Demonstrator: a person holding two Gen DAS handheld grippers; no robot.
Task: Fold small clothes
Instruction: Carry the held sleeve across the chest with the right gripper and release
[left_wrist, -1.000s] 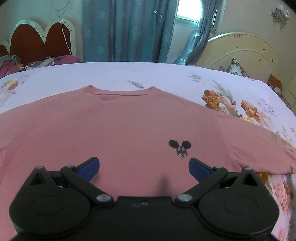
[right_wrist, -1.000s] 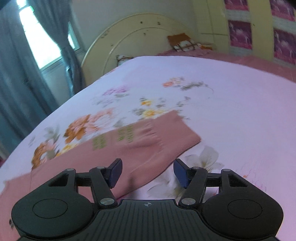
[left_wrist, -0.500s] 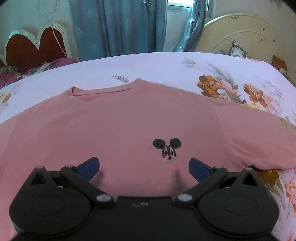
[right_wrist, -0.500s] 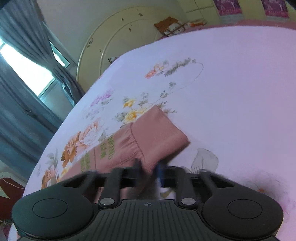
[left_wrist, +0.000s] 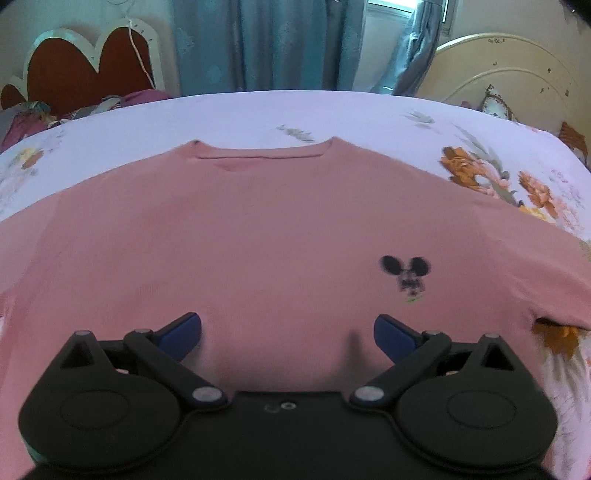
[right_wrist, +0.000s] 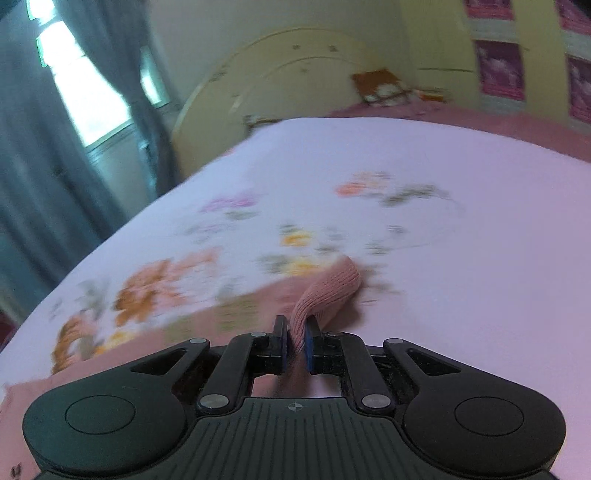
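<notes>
A pink long-sleeved sweater (left_wrist: 258, 236) lies flat on the bed, neckline at the far side, a small black mouse logo (left_wrist: 406, 275) on its chest. My left gripper (left_wrist: 288, 330) is open and empty, low over the sweater's lower front. In the right wrist view, my right gripper (right_wrist: 295, 341) is shut on the ribbed cuff (right_wrist: 328, 290) of the sweater's sleeve and lifts it off the sheet. The rest of the sleeve (right_wrist: 207, 325) trails to the left, blurred.
The bed has a pale floral sheet (left_wrist: 369, 114). A cream headboard (right_wrist: 295, 81) and pillows stand at the far end. Blue curtains (left_wrist: 266, 40) and a red heart-shaped headboard (left_wrist: 85, 70) with piled clothes are behind the bed.
My right gripper closed on the sleeve cuff and has raised it. My left gripper stayed open and shifted sideways over the sweater's front.
</notes>
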